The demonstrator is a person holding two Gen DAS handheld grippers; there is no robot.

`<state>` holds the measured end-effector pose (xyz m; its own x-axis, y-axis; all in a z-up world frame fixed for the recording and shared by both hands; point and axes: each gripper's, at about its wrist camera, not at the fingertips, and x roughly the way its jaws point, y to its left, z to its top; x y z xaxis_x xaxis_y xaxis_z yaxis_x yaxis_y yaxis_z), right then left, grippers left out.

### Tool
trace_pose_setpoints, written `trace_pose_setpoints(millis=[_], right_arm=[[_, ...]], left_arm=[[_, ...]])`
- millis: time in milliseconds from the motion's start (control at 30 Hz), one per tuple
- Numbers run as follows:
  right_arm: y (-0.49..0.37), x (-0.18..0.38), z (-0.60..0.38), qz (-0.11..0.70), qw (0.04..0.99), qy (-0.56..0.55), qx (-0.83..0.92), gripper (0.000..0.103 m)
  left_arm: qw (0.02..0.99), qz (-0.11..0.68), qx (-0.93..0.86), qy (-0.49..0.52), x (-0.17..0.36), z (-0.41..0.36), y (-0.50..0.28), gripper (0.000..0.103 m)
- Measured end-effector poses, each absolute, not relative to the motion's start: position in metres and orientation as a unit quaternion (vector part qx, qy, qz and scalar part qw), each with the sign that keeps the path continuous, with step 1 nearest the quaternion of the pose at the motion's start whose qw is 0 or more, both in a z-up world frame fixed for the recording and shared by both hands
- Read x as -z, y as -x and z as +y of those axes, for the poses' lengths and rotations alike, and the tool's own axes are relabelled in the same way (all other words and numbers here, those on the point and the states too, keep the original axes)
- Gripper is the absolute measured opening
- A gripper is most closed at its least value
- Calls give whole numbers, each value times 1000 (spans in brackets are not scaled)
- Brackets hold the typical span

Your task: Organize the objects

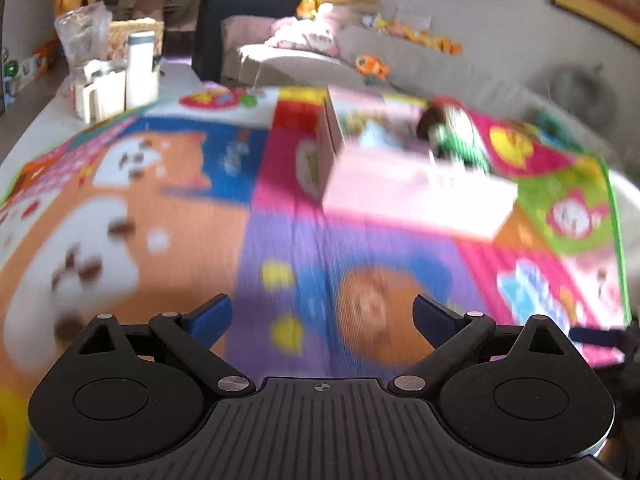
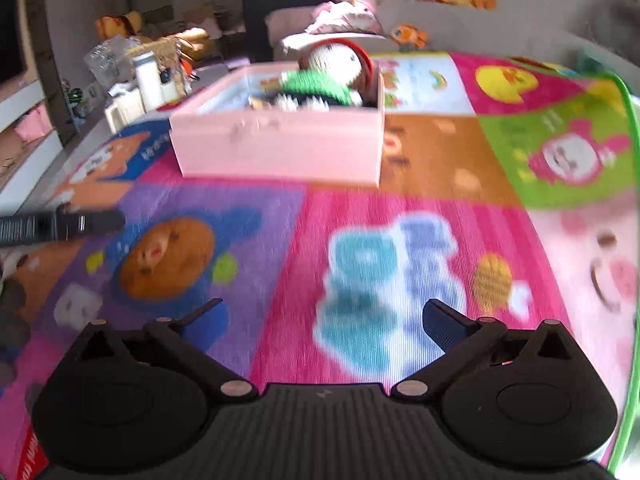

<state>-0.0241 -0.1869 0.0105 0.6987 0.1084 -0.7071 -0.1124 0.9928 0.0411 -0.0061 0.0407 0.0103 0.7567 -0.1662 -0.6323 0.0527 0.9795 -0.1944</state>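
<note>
A pink box (image 2: 280,148) stands on a colourful play mat (image 2: 360,208). A knitted doll (image 2: 328,76) in green with a red hat lies inside it, with other small items I cannot make out. The box also shows, blurred, in the left wrist view (image 1: 416,192), with the doll (image 1: 452,128) at its far end. My left gripper (image 1: 322,316) is open and empty above the mat, short of the box. My right gripper (image 2: 324,320) is open and empty, also short of the box. The left gripper's tip (image 2: 88,222) shows at the left edge of the right wrist view.
A white bottle (image 1: 140,70), a plastic bag (image 1: 82,32) and a woven basket (image 1: 120,34) stand off the mat's far left corner. A sofa with plush toys (image 1: 372,66) lies behind. The mat's green edge (image 2: 634,160) runs along the right.
</note>
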Motion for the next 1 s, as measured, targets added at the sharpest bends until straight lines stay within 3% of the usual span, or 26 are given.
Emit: trace_pose_setpoints(millis=[167, 367, 1000], right_arm=[[26, -1, -186, 377, 926, 13, -33, 103], [15, 8, -186, 341, 940, 10, -22, 103], [5, 7, -189, 341, 940, 6, -22, 103]], left_arm=[[941, 338, 7, -19, 4, 4, 10, 101], [942, 336, 3, -10, 5, 0, 0, 101], [942, 336, 3, -9, 5, -1, 0, 101]])
